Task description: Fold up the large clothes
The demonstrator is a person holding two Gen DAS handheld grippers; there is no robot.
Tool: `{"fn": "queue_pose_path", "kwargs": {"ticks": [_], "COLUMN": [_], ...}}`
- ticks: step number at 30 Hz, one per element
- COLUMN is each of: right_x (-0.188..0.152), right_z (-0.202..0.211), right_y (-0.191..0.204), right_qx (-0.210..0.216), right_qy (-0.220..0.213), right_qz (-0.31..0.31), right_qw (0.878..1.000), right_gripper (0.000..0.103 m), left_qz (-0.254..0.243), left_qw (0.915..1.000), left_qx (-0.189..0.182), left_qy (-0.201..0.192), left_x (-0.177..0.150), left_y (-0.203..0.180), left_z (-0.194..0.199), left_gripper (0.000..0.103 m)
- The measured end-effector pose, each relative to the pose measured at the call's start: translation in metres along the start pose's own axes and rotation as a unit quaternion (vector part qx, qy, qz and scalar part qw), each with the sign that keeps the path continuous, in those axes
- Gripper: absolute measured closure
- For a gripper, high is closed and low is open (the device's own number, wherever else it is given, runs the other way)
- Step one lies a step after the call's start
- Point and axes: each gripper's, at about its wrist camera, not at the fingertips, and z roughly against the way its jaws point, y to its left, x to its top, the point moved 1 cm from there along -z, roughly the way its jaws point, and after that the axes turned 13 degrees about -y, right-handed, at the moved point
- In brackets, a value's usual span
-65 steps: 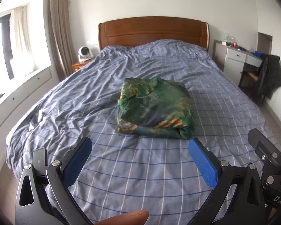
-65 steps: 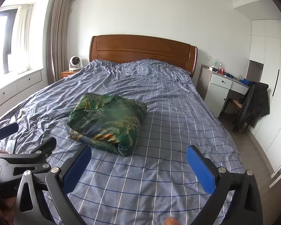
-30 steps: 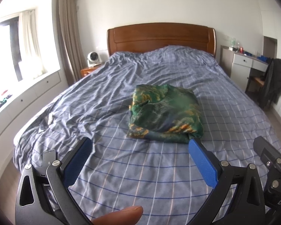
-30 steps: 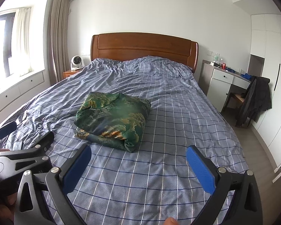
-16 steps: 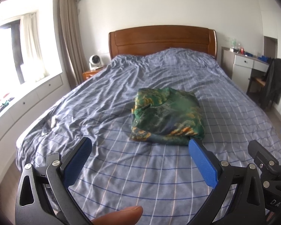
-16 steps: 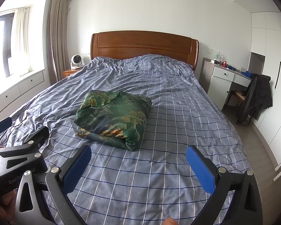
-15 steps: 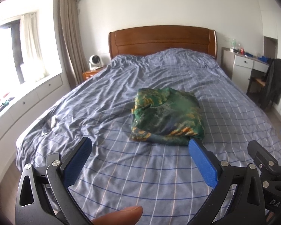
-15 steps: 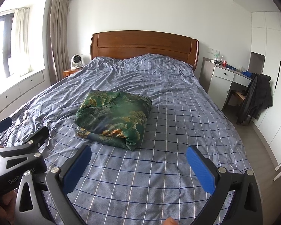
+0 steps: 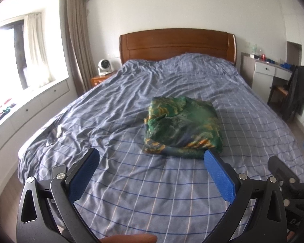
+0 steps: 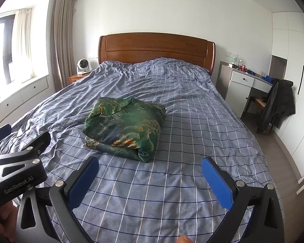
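Green patterned fabric, the folded garment (image 9: pixel 182 125) (image 10: pixel 125 125), lies as a compact bundle near the middle of the bed (image 9: pixel 131 182) (image 10: pixel 192 121), resting on the blue checked cover. The left gripper (image 9: pixel 152 158) is held above the foot of the bed, short of the garment; its blue-padded fingers (image 9: pixel 85 174) are spread wide with nothing between them. The right gripper (image 10: pixel 150 166) is held beside it, likewise clear of the garment, fingers (image 10: pixel 216 182) spread wide and empty. A wooden headboard (image 10: pixel 156 48) stands behind the bed. A dark jacket (image 10: pixel 277 105) hangs on a chair to the right.
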Motion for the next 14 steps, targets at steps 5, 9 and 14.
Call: {"fn": "queue_pose_path", "kwargs": {"ticks": [5, 9, 14], "right_x": [0.0001, -0.0009, -0.0014], "right_z": [0.0008, 0.0005, 0.0011], "right_y": [-0.0034, -0.0044, -0.0046], "right_qx": [-0.005, -0.007, -0.008], "right_qy": [-0.001, 0.002, 0.001], "right_qz": [-0.001, -0.001, -0.003], "right_qw": [1.0, 1.0, 1.0], "right_gripper": [0.0, 0.0, 0.0], "left_qz": [-0.004, -0.001, 0.001], "left_qw": [1.0, 0.9999, 0.9999], "left_qx": [-0.004, -0.011, -0.01], "left_qy": [0.002, -0.004, -0.011], "left_x": [-0.0009, -0.0007, 0.001], "left_y": [-0.0032, -0.0044, -0.0049], "left_z": [0.0009, 0.0036, 0.0057], "left_gripper": [0.0, 0.0, 0.0]}}
